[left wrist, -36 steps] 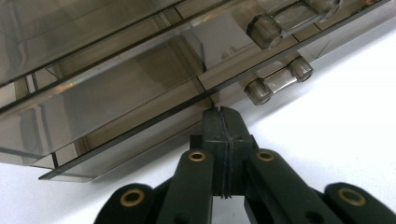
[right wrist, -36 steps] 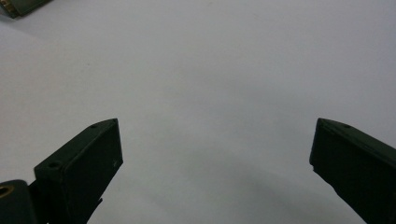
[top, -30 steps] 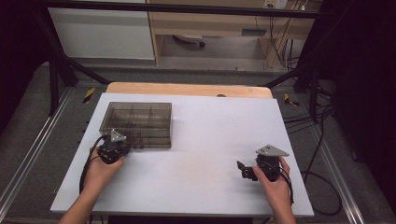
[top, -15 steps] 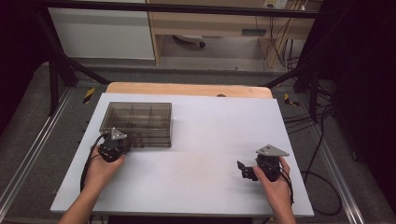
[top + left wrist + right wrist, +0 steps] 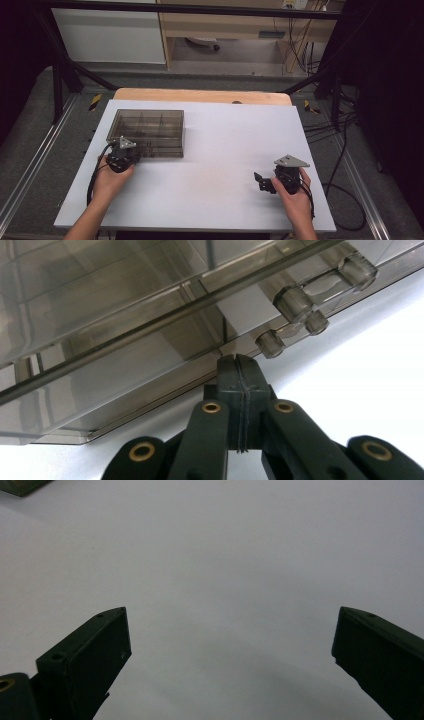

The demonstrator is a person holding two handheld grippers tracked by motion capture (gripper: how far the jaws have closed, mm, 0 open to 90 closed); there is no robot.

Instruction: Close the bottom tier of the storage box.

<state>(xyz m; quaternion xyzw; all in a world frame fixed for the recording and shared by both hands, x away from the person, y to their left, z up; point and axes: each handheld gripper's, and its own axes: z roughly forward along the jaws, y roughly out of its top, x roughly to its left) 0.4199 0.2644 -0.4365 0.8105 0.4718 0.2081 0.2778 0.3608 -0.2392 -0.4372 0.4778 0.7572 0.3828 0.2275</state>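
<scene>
The left gripper (image 5: 239, 365), jaws pressed together on nothing, noses the box (image 5: 147, 131) front (probably seeking its latch). The right gripper (image 5: 265, 182) rests wide open and empty on the table (image 5: 225, 145), waiting.

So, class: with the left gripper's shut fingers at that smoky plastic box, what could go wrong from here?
1. The left gripper meets the box at its front edge by the latch pegs; pushing may just slide the box.
2. The right gripper hangs open over bare table, steadying nothing.
</scene>
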